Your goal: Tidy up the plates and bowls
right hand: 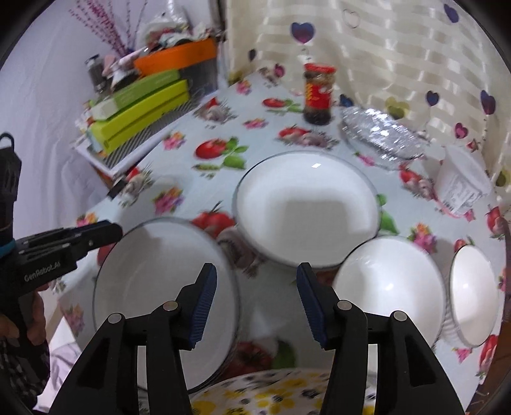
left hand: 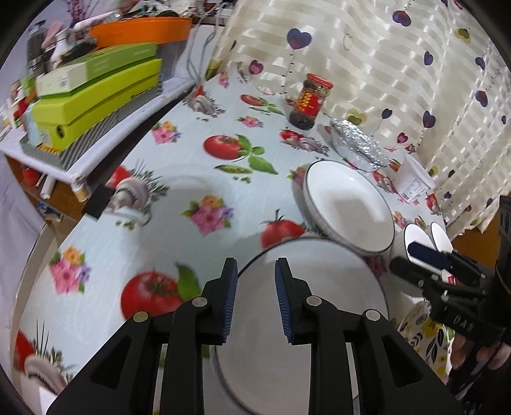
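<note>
Left tool [left hand: 256, 265] and right tool [right hand: 257, 271] both parted, empty, above plates [right hand: 166, 274] at table [right hand: 191, 188] near edge.

White dark-rimmed plate [left hand: 303, 319], tomato-and-flower printed tablecloth [left hand: 191, 166], red-labelled jar [left hand: 309, 102], lime-green boxes [left hand: 95, 102], orange tub [left hand: 143, 30].

Both grippers same build: matte black plastic linkage arms, angular with triangular cut-outs, round silver pivot pins at the joints, ribbed dark-blue pads on the inner faces of the fingers [left hand: 229, 303]. Left gripper [left hand: 256, 303] body carries white "GenRobot.AI" lettering on its side in the right wrist view, with a teal band behind it; right gripper [right hand: 256, 306] shows small black screws along its linkage and embossed "DA9" on the housing in the left wrist view. Person's hand [right hand: 30, 322] on the left handle sits by a dark patterned sleeve [right hand: 22, 367].
</note>
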The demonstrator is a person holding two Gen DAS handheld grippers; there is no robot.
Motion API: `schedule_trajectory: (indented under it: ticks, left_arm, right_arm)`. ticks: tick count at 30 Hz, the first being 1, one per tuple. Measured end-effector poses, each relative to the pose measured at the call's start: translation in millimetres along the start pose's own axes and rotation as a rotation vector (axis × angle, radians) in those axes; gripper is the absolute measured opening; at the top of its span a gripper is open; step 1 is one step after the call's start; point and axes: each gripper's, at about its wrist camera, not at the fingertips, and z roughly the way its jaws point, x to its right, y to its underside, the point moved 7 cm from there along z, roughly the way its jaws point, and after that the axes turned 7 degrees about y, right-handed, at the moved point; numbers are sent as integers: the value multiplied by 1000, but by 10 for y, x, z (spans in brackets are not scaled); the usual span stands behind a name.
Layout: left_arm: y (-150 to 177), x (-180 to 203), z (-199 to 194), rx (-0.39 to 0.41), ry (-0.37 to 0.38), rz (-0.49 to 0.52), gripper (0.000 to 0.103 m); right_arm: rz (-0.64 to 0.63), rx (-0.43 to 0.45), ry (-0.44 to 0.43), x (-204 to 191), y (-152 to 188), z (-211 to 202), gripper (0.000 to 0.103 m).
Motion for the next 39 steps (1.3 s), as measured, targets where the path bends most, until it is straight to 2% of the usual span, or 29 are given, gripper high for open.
schedule_trajectory:
  ticks: [5, 10, 16, 20, 26, 31, 39]
  left_arm:
    - [-217, 78, 171, -18, 15, 29, 25]
    - [-444, 171, 436, -51, 28, 74, 25]
    - [-651, 275, 766, -117, 76, 85, 25]
    - [-757, 337, 955, -152, 80, 108, 25]
    - [-808, 408, 1241, -215, 103, 123, 25]
    - [-759, 484, 1387, -251, 122, 145, 25]
    - [-738, 497, 1456, -269, 99, 164, 25]
  right_arm:
    - [45, 17, 48, 327, -245, 47, 54]
    - [108, -2, 105, 741, -473, 224, 54]
    - [170, -45, 155, 1147, -680, 510, 53]
    - [198, -99, 159, 1321, -725, 745, 52]
    - [185, -167, 149, 1388, -680, 1010, 41]
    - [183, -211, 151, 1430, -622, 1155, 26]
    - [185, -216, 109, 1384, -605, 1186, 11]
